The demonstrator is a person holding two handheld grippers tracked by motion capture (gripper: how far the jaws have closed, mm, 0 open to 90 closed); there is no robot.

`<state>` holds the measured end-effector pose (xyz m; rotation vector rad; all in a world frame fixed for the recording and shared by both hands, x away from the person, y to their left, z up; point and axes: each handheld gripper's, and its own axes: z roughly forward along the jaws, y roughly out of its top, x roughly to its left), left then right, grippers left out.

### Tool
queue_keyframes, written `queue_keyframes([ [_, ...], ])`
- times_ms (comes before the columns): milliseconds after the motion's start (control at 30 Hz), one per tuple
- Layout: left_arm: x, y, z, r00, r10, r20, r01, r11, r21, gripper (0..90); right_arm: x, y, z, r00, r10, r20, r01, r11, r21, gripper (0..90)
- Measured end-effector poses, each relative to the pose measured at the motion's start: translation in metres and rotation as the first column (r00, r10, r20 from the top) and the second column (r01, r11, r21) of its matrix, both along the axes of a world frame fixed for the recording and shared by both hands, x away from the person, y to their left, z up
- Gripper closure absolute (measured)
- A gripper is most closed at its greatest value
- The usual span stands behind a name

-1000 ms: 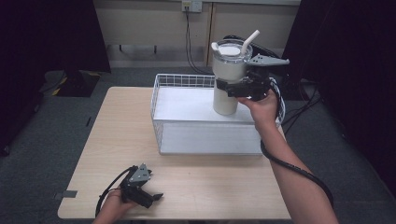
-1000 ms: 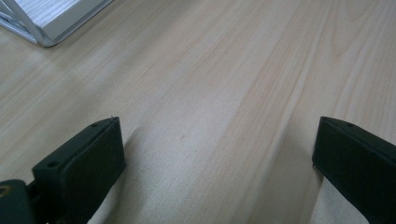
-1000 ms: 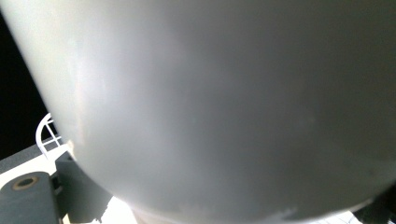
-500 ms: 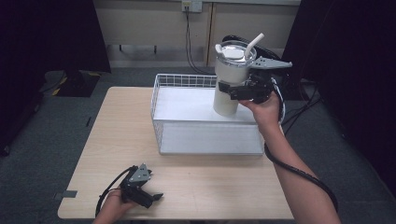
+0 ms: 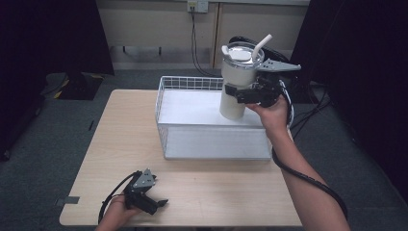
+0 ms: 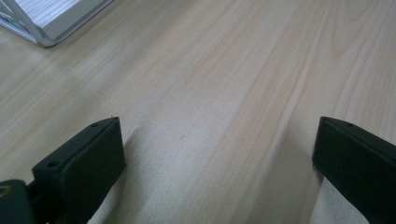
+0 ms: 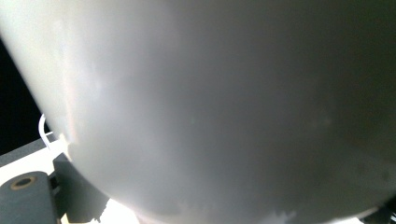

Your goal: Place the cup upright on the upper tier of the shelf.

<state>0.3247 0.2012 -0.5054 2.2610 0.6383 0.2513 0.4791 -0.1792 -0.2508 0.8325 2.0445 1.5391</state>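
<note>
A white tumbler (image 5: 236,79) with a clear lid and a white straw hangs upright over the far right part of a white wire basket (image 5: 166,110). My right gripper (image 5: 240,94) is shut on the tumbler's body, gripping it from the right side. Close up, the tumbler's pale wall (image 7: 224,102) spreads across the right gripper view. My left gripper (image 5: 156,201) rests on the wooden table (image 5: 115,134) near its front left edge, open with bare wood (image 6: 215,140) between its jaws.
The basket has a white floor and stands at the table's back middle; one corner of it (image 6: 46,23) appears in the left gripper view. Cables and a wall socket lie behind the table. Dark curtains flank both sides.
My right gripper has lifted the tumbler a little higher and slightly to the right above the basket. The left gripper has stayed put.
</note>
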Motion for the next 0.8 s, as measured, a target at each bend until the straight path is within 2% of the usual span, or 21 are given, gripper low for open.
queue_keyframes([
  [433, -0.0002, 0.0002, 0.0000, 1.0000, 0.001, -0.001, -0.001, 1.0000, -0.001, 1.7, -0.0032, -0.0022, -0.0036, 0.9997, -0.010, -0.024, 0.010, 1.000, -0.009, 8.8],
  [800, -0.0003, 0.0005, 0.0000, 1.0000, 0.000, 0.000, 0.000, 1.0000, 0.002, 1.7, -0.0056, -0.0028, -0.0052, 0.9994, -0.021, -0.026, 0.021, 1.000, -0.003, 8.9],
])
